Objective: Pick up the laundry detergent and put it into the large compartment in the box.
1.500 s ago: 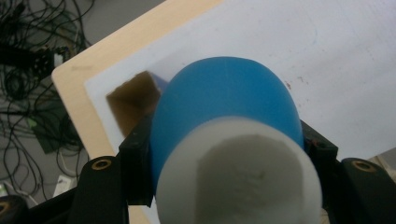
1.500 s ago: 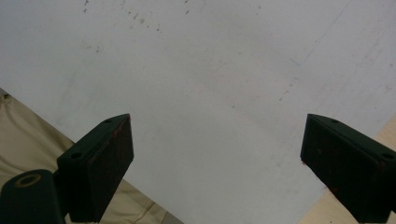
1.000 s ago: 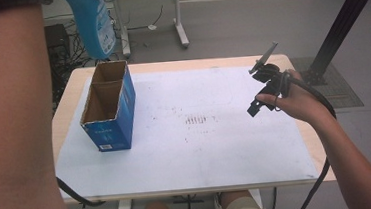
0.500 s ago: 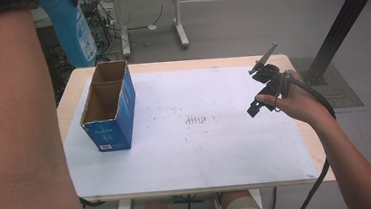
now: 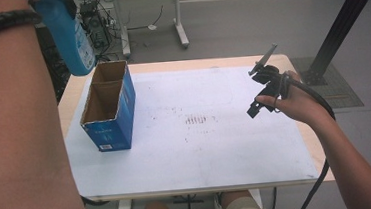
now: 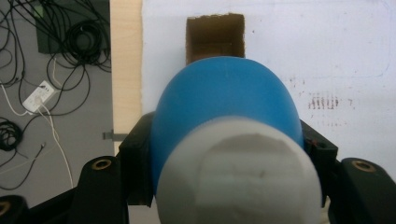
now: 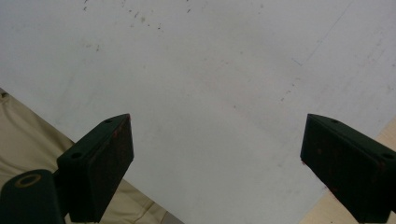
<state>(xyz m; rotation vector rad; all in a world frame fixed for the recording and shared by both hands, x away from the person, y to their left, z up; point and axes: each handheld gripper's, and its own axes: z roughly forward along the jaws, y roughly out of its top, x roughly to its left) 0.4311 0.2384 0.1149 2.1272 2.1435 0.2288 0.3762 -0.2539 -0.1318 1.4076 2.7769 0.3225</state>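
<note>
Left tongs point(image 6: 224, 186) clamped on a blue bottle point(image 5: 72, 40), jaws pressing its sides just below the white cap point(image 6: 238, 172). Cap faces the camera, base points away and down: held by the neck so the body goes in first. In the high view the bottle hangs in the air past the counter's point(image 5: 227, 146) far left corner, just beyond the box point(image 5: 109, 110), not touching it.

Box: blue cardboard, top open, two compartments, standing upright near the counter's left edge. The left gripper view looks down past the bottle into one brown compartment point(image 6: 215, 37), so the bottle is roughly lined up over the opening. Which compartment, I cannot tell.

Right tongs point(image 7: 217, 154) wide open, nothing between them, over bare counter near the right side. The right hand point(image 5: 294, 103) hovers well apart from the box, likely parked out of the way.

Judgement: the job is lowering the bottle into the box; it is not in yet.
</note>
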